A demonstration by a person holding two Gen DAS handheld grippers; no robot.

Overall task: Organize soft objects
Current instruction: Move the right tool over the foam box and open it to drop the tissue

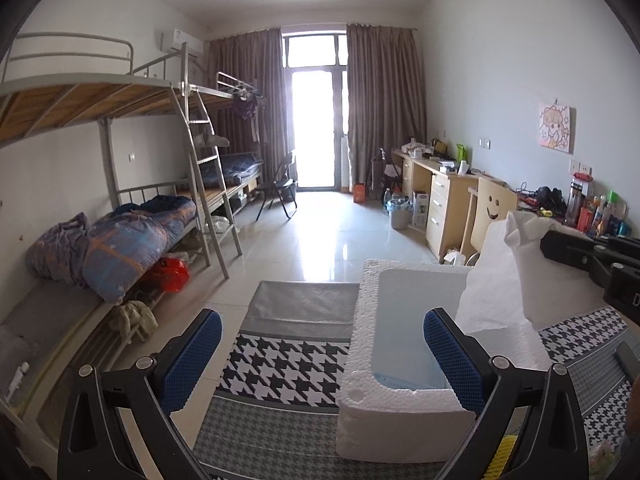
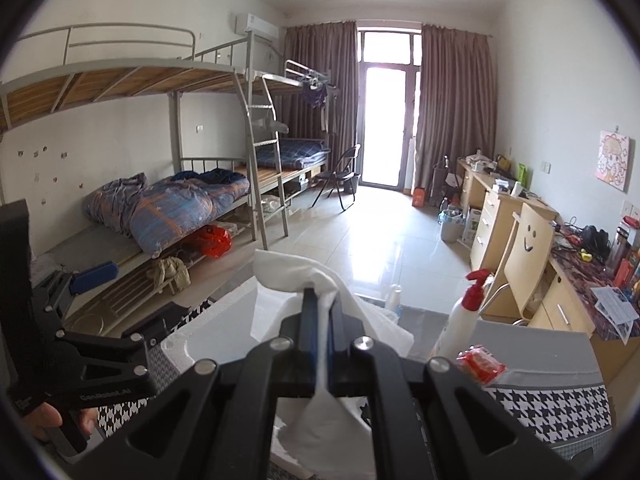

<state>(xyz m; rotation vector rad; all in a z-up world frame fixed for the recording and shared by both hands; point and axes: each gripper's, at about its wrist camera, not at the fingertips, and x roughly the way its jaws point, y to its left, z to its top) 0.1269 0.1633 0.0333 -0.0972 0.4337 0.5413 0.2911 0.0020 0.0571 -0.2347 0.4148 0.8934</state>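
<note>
The right gripper point(image 2: 319, 312) pinches a white foam sheet point(image 2: 320, 280), lifted above the foam box point(image 1: 404, 360). The left gripper point(image 1: 320, 356) gapes, seemingly straddling the box's near wall.

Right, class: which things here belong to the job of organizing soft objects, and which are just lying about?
Part of the job:
- white foam sheet, pinched in the right gripper
- white foam box
- left gripper, open beside the box

Lying about:
- pump bottle
- red packet
- houndstooth cloth
</note>
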